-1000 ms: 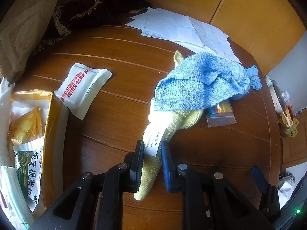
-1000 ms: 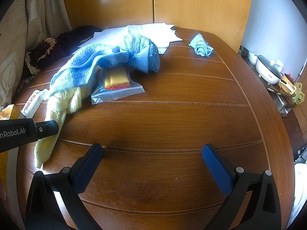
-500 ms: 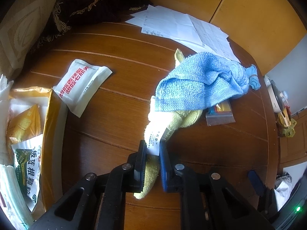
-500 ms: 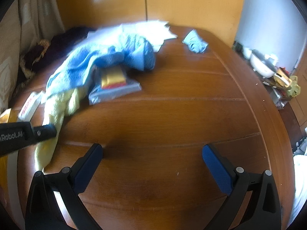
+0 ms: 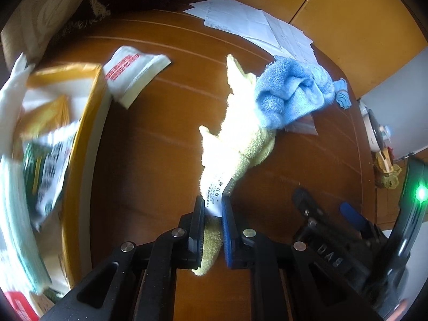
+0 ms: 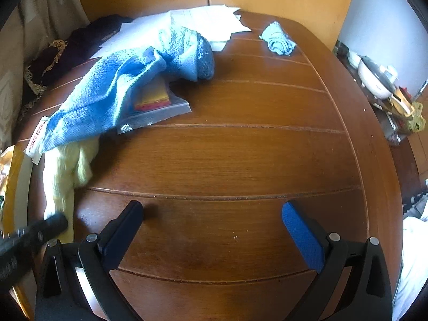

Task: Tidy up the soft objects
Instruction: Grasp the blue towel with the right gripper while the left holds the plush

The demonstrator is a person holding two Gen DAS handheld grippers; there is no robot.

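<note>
My left gripper (image 5: 212,208) is shut on the near end of a pale yellow towel (image 5: 235,131) with a white label, and the towel stretches away from it. A blue towel (image 5: 291,96) lies over the yellow towel's far side. In the right wrist view the blue towel (image 6: 128,80) drapes over the yellow towel (image 6: 67,165) at the left, with my left gripper dark at the lower left. A small light blue cloth (image 6: 278,40) lies at the table's far end. My right gripper (image 6: 212,214) is open and empty over bare wood.
A clear zip bag with coloured sheets (image 6: 155,101) lies partly under the blue towel. White papers (image 6: 203,21) and a dark fringed cloth (image 6: 67,50) are at the back. A yellow box of packets (image 5: 53,139) and a white sachet (image 5: 133,72) sit left. A rice cooker (image 6: 377,80) stands beyond the table's right edge.
My left gripper closed fully on the yellow towel and pulled it up and toward me, so more of it shows from under the blue towel, which bunched up. My right gripper stayed open.
</note>
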